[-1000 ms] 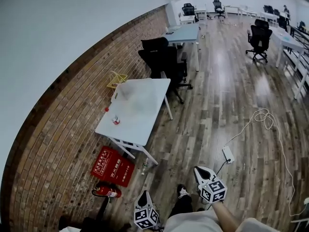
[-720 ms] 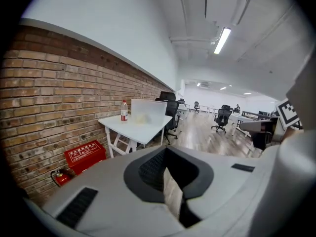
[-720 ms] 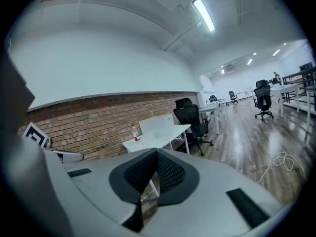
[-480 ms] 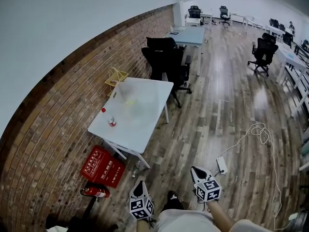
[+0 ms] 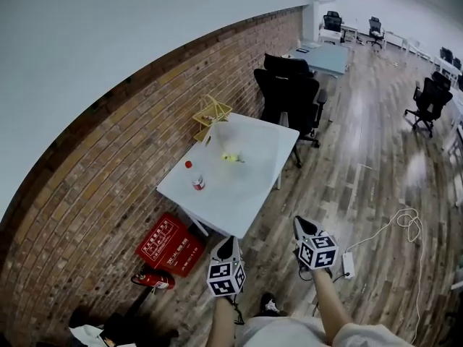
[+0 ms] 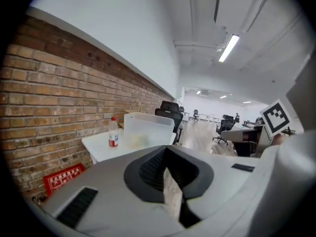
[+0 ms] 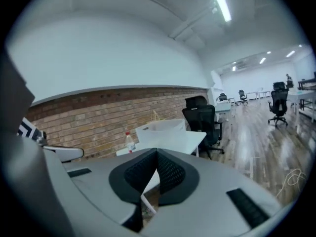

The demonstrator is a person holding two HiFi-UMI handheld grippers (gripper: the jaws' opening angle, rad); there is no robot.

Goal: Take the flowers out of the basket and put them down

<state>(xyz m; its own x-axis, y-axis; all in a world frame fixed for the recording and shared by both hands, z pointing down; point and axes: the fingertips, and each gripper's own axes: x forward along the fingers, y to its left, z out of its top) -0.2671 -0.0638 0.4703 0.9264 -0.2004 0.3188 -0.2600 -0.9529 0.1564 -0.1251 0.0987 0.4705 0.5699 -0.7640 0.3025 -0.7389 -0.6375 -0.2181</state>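
A white table (image 5: 246,186) stands against a brick wall (image 5: 108,165) on wood-plank flooring. On it sits a translucent plastic bin (image 5: 230,142), and the flowers (image 5: 230,157) show inside as a small yellow-green clump (only a pale yellowish tint through the bin's side in the left gripper view). A red-capped bottle (image 5: 197,183) stands near the bin. The left gripper (image 5: 228,241) and right gripper (image 5: 299,224) hang over the floor, short of the table, each with jaws pressed together on nothing.

Bottle (image 5: 197,183) on white table (image 5: 255,181), black chairs (image 5: 289,91)
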